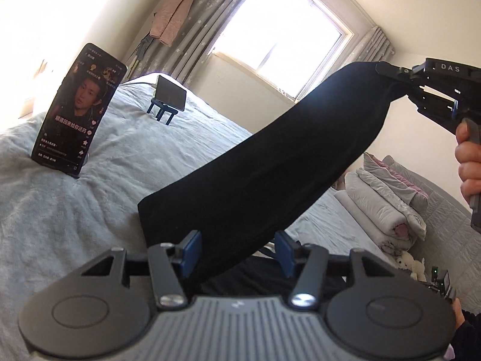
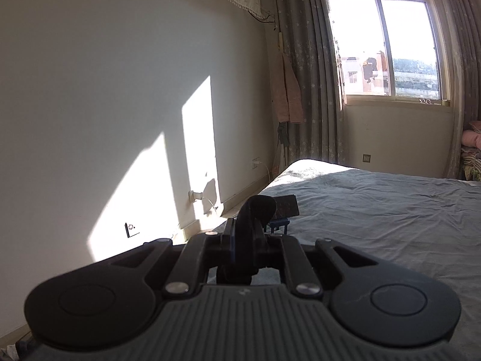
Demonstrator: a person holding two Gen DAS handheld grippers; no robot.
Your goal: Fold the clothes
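The left wrist camera sits just behind the left claw (image 1: 237, 249), close above the bed (image 1: 90, 210), facing across it toward the window (image 1: 279, 30) and rolled to one side. The right wrist camera sits behind the right claw (image 2: 255, 237), held higher, facing the same window (image 2: 381, 48) nearly level. Both views share the bed, curtains, window and the small phone stand (image 1: 168, 96).

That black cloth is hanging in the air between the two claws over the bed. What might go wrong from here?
1. The right gripper pinches only a small corner of the black garment; a tug might pull it free.
2. The left gripper has cloth between its fingers, but whether they press it is unclear, so that end may slip out.
3. The propped phone stands on the bed close by; swinging cloth might knock it over.
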